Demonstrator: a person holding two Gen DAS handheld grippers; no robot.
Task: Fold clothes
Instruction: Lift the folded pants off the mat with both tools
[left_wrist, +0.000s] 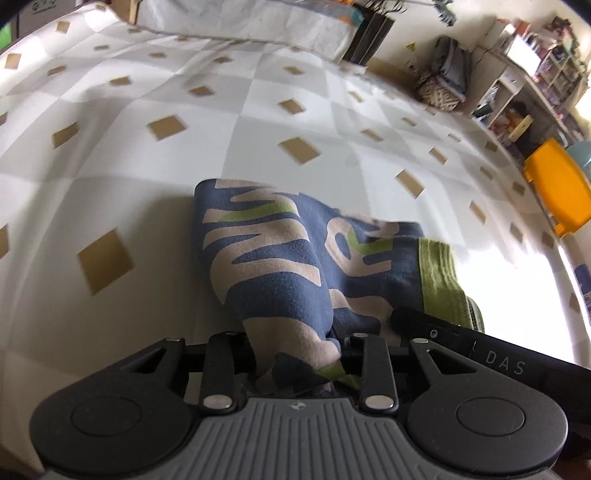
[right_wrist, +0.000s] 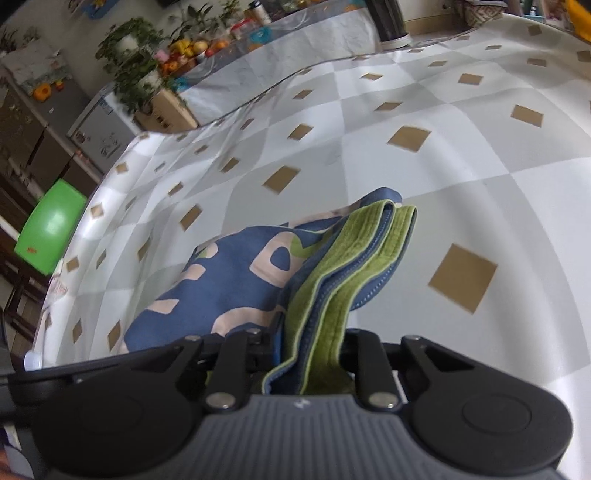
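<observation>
Jaws-pinched garment, open tablecloth beyond

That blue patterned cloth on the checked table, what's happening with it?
Someone is folding clothes with a hand-held gripper in each hand. The left hand-held gripper is clamped on a bunched part of the blue garment; the right hand-held gripper pinches its green band. The rest drapes onto the checked tablecloth.
</observation>
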